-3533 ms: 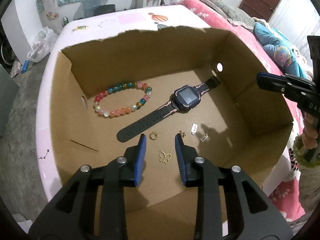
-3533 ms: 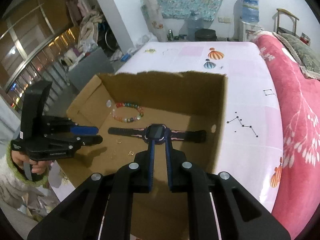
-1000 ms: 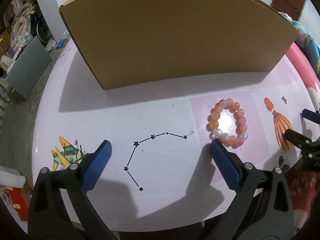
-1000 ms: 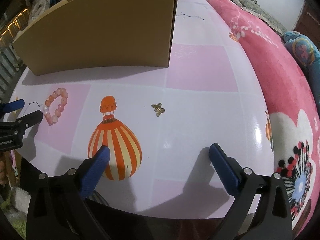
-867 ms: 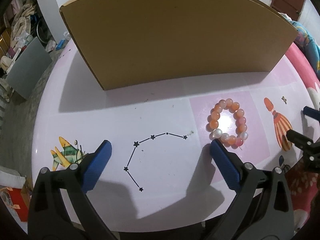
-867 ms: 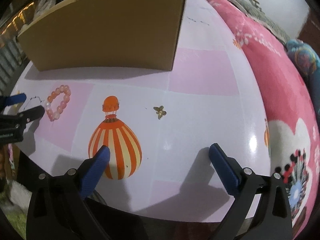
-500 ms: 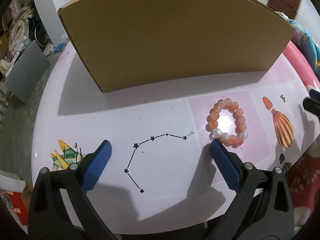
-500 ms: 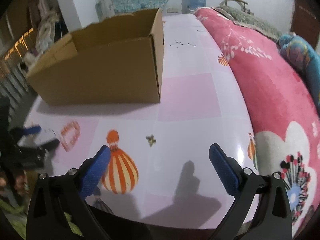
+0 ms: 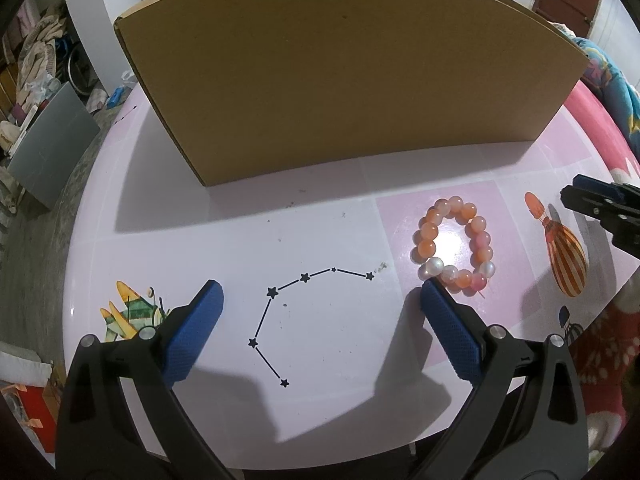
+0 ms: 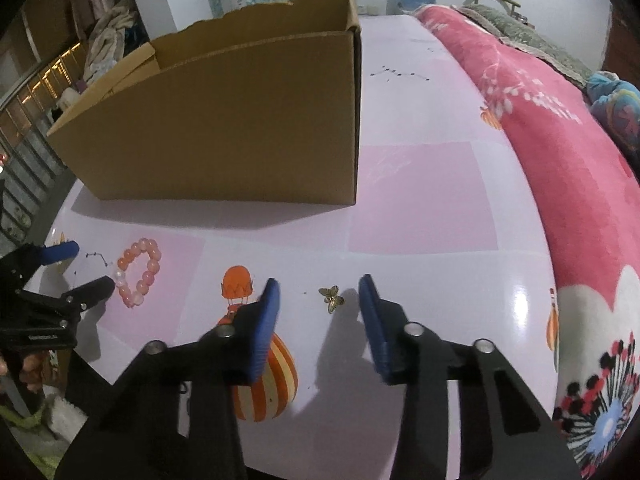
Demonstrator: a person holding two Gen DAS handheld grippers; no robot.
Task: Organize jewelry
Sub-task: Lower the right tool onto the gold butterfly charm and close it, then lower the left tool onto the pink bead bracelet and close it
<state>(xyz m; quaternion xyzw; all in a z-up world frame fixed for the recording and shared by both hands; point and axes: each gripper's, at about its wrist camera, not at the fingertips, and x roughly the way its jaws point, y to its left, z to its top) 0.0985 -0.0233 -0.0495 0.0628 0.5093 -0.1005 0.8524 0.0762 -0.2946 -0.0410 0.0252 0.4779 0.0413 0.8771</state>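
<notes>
Both blue-padded grippers gape empty: the left gripper (image 9: pixel 318 300) beside the orange bead bracelet (image 9: pixel 454 244), the right gripper (image 10: pixel 318 294) flanking the small gold butterfly charm (image 10: pixel 332 299).

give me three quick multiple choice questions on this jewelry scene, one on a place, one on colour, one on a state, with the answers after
1. Where is the butterfly charm?
A. inside the cardboard box
B. on the table in front of the right gripper's jaws
C. on the pink blanket

2. What colour is the bead bracelet?
A. mostly orange-pink with a few pale beads
B. blue and green
C. all black

3. How is the left gripper?
A. shut on the bracelet
B. shut on nothing
C. open, holding nothing

Answers:
B: it lies on the table ahead of the right gripper.
A: peachy beads, some whitish.
C: its jaws stand wide apart, with the bracelet beside one.
</notes>
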